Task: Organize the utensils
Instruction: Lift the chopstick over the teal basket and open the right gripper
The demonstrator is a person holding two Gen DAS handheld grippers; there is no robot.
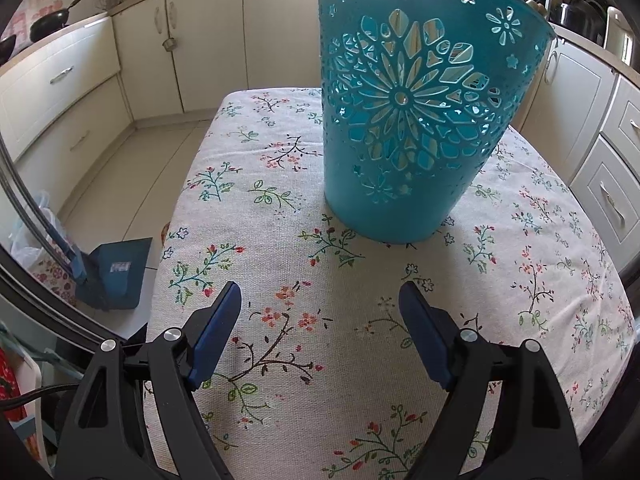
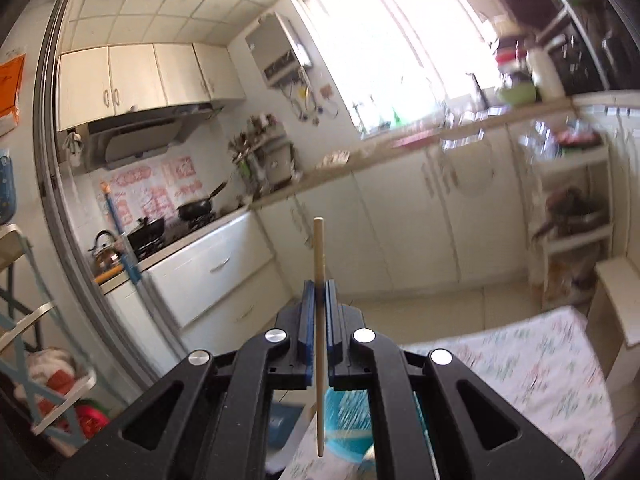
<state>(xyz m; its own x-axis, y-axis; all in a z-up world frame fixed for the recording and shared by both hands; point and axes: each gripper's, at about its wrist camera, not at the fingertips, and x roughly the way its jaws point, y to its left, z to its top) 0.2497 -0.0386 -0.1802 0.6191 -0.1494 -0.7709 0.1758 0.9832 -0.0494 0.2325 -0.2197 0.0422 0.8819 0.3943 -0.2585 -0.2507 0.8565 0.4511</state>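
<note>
**Chopstick held above the teal holder**

Here, a single wooden chopstick [image 2: 319, 320] is pinched between the blue pads of the right gripper [image 2: 319, 292], whose jaws are pressed together on it. The chopstick is held upright; its blunt upper end is seen above the pads, and its thin lower end is seen below the gripper body, in front of a blurred teal shape that appears to be the utensil holder [image 2: 346, 428]. Whether the tip is inside the holder or only above it cannot be told from the right wrist view.

In the left wrist view, the left gripper [image 1: 320, 300] is held low over the tabletop [image 1: 280, 360], its jaws spread wide with nothing between them. The teal plastic utensil holder [image 1: 416, 120], pierced with a flower pattern, is seen standing on the floral tablecloth [image 1: 256, 200] ahead of the gripper and slightly to its right, apart from the fingertips. A blue dustpan [image 1: 116, 272] is seen on the floor beside the table. Cream kitchen cabinets [image 1: 208, 40] are seen behind, and a black pan [image 1: 52, 24] rests on the counter.
</note>
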